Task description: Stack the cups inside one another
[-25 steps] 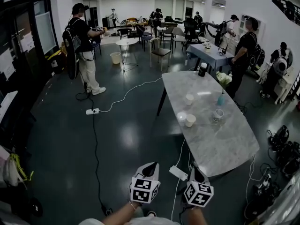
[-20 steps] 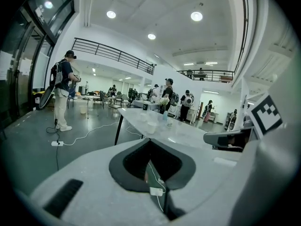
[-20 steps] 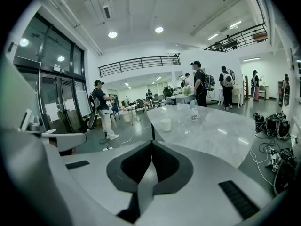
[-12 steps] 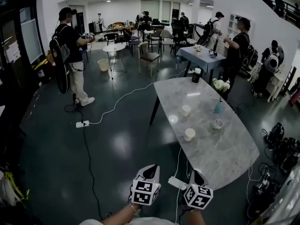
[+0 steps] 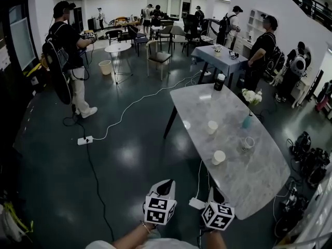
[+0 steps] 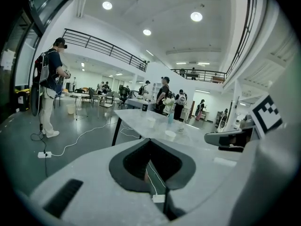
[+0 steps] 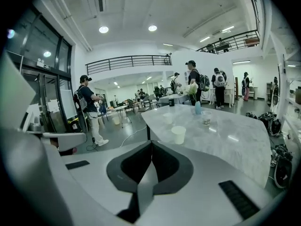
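a long grey marble table (image 5: 244,162) stands on a dark glossy floor (image 5: 129,154) in a big open hall. on the table, a white cup (image 5: 218,157) sits nearest its near end, a second white cup (image 5: 212,127) is farther along, and a clear cup (image 5: 248,143) is toward the right edge. a blue vase of white flowers (image 5: 248,119) stands just beyond the clear cup, and a dark canister (image 5: 220,82) is at the far end. a white power strip (image 5: 197,204) lies on the floor by the table's near end. a person with a backpack (image 5: 65,56) stands well left of the table. the left gripper (image 5: 166,184) and right gripper (image 5: 214,192) are held low, short of the table's near end, pointing toward it. each has its jaws pressed together on nothing.
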Demonstrator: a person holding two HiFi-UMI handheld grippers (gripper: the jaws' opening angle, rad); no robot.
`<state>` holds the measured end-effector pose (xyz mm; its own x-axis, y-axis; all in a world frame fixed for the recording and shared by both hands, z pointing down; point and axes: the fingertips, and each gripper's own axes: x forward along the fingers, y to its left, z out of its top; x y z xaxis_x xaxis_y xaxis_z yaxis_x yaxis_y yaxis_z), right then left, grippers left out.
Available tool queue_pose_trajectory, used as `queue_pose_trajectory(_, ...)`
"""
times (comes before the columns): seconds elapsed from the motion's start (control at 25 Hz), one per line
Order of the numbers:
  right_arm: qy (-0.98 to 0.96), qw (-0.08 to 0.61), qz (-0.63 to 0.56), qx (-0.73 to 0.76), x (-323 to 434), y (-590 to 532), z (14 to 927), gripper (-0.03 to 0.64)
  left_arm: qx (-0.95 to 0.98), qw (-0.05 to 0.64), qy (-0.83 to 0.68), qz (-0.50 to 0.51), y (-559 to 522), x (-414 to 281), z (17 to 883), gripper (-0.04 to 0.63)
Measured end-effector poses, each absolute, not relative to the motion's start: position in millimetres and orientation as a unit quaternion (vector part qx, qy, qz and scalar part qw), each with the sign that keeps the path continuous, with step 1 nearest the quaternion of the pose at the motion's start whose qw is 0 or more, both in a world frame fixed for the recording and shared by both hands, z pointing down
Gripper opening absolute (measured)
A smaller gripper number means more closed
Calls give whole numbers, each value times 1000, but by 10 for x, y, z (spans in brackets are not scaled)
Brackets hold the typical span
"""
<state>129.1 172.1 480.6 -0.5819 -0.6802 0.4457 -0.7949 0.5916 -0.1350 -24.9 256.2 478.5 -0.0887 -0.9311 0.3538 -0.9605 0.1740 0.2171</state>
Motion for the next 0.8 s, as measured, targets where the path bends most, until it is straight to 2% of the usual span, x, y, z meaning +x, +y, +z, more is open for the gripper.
queue_pose_trajectory(0.36,-863,186,168,438,708,1539,4893,8,657,213,-722,42,2299,-868,4877,-5)
queue_pose_trajectory(0.8,-851,189,167,460,363,1335,4946,8,665,221,-712,43,2059,-1356,4993,-5)
